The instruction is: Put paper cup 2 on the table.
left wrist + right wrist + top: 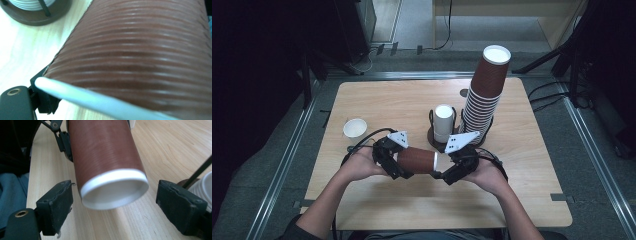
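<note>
A brown ribbed paper cup (417, 160) lies level just above the wooden table (377, 100), between my two grippers near the front. My left gripper (393, 162) is shut on its wide rim end. In the left gripper view the cup's wall (140, 50) looms close, and one black finger (44, 101) presses beside the white rim (82, 96). My right gripper (451, 169) stands open around the cup's white base (115, 190). There is a gap between the base and each pad (56, 205).
A dark wire holder (432, 134) with a stack of white cups (443, 122) stands just behind my hands. A tall leaning stack of brown cups (484, 92) rises to its right. A single white cup (355, 128) sits mouth up at the left.
</note>
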Tool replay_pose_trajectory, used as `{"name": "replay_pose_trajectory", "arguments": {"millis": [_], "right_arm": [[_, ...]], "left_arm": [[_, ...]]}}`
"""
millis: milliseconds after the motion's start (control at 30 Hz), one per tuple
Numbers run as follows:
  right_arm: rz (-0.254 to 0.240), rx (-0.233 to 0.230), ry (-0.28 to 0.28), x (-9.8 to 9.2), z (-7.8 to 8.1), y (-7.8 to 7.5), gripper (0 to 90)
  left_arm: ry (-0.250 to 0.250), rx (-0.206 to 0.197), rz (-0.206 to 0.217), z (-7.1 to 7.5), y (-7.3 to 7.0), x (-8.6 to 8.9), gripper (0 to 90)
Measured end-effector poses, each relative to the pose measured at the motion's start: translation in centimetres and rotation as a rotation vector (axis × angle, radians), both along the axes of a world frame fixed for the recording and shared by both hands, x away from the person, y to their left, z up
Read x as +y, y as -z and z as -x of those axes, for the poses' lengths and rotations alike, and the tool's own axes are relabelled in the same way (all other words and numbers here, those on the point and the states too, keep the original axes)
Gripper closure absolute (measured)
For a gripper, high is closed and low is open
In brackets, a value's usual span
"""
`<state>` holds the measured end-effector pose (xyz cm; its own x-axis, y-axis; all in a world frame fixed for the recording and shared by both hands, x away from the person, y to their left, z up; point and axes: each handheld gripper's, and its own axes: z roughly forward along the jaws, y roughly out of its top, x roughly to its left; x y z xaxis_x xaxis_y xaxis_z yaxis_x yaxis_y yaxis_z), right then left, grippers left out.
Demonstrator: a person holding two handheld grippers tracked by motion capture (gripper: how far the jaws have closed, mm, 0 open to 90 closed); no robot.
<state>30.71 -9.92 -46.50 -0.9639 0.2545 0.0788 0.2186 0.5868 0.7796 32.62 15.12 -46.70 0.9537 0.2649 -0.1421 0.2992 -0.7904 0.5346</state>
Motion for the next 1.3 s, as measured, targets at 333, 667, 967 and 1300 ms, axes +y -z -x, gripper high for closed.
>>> {"name": "replay_pose_trajectory", "arguments": {"millis": [333, 667, 967, 1300], "right_arm": [[0.057, -0.014, -0.07, 1.6, 0.4, 0.7, 16.2], [0.149, -0.054, -0.126, 2.9, 0.8, 1.4, 21.8], [0.11, -0.067, -0.126, 2.4, 0.7, 0.9, 21.9], [0.053, -0.075, -0.084, 1.2, 0.3, 0.3, 21.7]], "left_arm": [[0.037, 0.015, -0.032, 0.4, 0.5, -1.3, 8.1], [0.053, 0.03, -0.063, 0.8, 0.9, -2.0, 7.2], [0.025, 0.017, 0.004, 0.8, 0.4, -1.5, 0.1], [-0.033, -0.002, 0.089, 0.4, -0.5, -0.1, 0.0]]}}
